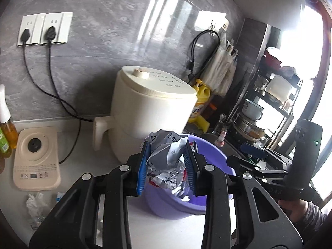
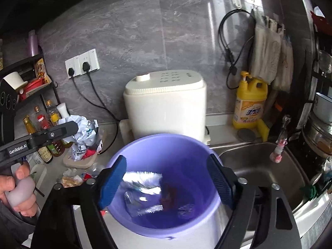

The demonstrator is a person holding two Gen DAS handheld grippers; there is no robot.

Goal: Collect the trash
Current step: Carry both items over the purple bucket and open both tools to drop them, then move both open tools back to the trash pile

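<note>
My left gripper (image 1: pixel 167 166) is shut on a crumpled grey plastic bag (image 1: pixel 168 153) with printed text and holds it above the countertop, just left of the purple basin (image 1: pixel 215 157). In the right wrist view the same gripper and bag (image 2: pixel 83 132) hang at the left. My right gripper (image 2: pixel 166 180) is open, its blue pads on either side of the purple basin (image 2: pixel 145 145) from above. Silver foil wrappers (image 2: pixel 143 188) and a red scrap lie inside the basin.
A white cooker (image 2: pixel 166 103) stands behind the basin. The steel sink (image 2: pixel 259 166) is at the right, a yellow detergent bottle (image 2: pixel 249 101) behind it. More scraps (image 2: pixel 72 178) and tissue (image 1: pixel 35 205) lie on the counter at the left, near oil bottles (image 2: pixel 45 137) and a cream appliance (image 1: pixel 35 157).
</note>
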